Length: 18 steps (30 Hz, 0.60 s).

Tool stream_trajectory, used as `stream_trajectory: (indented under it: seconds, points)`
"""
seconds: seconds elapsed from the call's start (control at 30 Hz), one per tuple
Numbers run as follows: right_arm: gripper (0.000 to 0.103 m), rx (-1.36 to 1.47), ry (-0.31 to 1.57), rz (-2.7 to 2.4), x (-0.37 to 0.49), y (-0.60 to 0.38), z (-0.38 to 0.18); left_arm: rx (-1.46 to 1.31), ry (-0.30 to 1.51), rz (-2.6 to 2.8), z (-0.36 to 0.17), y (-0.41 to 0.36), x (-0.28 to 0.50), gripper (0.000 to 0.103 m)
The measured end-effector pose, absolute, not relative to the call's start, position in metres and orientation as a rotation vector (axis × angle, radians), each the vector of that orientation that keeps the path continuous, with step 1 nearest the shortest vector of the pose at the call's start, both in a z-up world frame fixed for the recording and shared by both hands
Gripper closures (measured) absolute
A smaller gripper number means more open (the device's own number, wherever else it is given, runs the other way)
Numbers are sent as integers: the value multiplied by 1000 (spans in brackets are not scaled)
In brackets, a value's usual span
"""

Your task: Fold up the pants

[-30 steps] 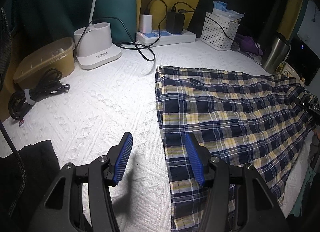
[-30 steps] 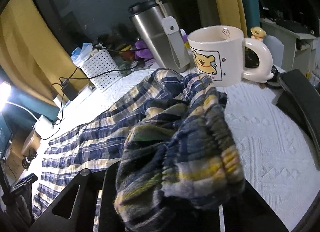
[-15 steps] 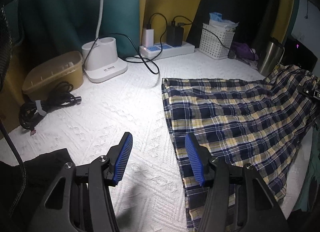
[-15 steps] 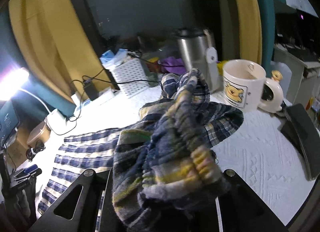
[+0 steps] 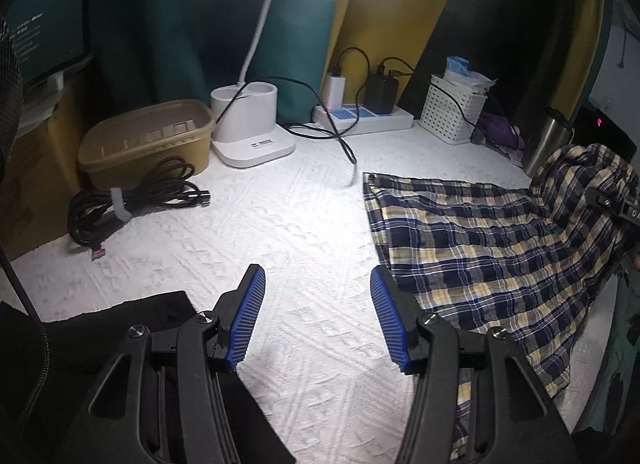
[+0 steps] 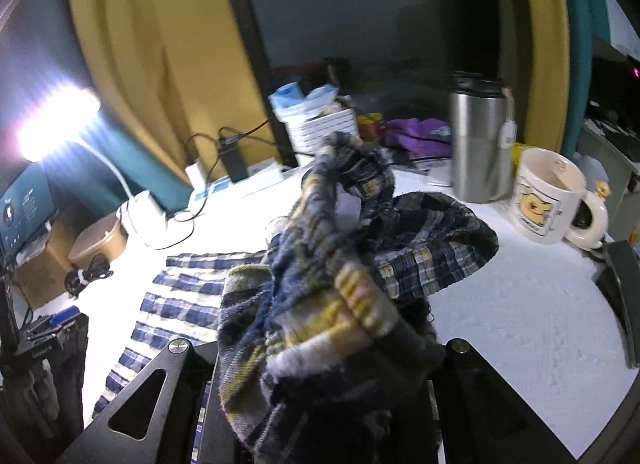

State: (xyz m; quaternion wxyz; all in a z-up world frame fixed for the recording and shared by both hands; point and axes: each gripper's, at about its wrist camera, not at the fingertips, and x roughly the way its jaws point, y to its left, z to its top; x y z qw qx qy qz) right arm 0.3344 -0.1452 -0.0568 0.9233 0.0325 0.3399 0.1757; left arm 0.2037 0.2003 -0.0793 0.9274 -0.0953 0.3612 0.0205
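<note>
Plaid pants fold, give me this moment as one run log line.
right gripper: shut on plaid pants waistband, lifted | left gripper: open, empty, over white tablecloth | fold: unfinished

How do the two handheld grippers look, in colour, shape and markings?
The left gripper has black, angular arms with triangular cut-outs and silver round screws; its fingers carry blue ribbed pads. The right gripper shows the same black frame with a triangular cut-out and silver screws; its pads are hidden. In the left wrist view its body bears small white letters.
</note>
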Motion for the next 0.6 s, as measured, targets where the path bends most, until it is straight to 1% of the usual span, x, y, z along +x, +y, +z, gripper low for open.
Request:
stream_trajectory:
  seconds: [0.17,0.6]
  points:
    - [82,37,722,401,334,-108,-64,-223,741,35,-81,209,200,49]
    - [82,-45,831,515,329,-11,-103,-268,739,13,-82,218,195,48]
